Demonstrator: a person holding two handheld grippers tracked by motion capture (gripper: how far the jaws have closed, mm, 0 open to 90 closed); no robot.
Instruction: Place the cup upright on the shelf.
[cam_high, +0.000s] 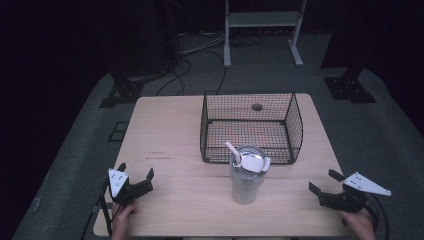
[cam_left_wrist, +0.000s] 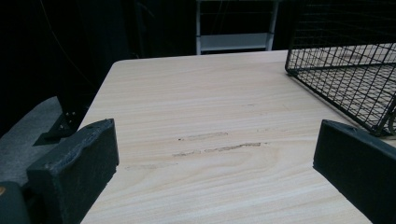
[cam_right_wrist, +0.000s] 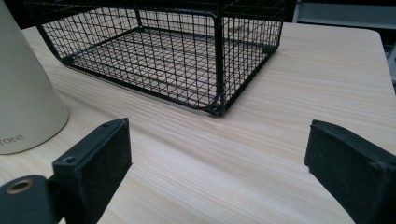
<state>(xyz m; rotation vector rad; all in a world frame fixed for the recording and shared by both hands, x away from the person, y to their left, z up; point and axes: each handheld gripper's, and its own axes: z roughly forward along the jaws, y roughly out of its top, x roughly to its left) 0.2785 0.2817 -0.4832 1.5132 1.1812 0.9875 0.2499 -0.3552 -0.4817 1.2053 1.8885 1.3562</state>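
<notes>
Here the cream tumbler stands upright near the front middle of the wooden table, with a lid and a pale straw that leans to the left. In the right gripper view, low on its wall, grey letters read "ote"; the start of the word is cut off. Just behind the tumbler is a black wire basket, with nothing inside. The left tool is at the front left corner, its jaws wide apart and holding nothing. The right tool is at the front right, also wide open and empty. Both are well apart from the tumbler.
</notes>
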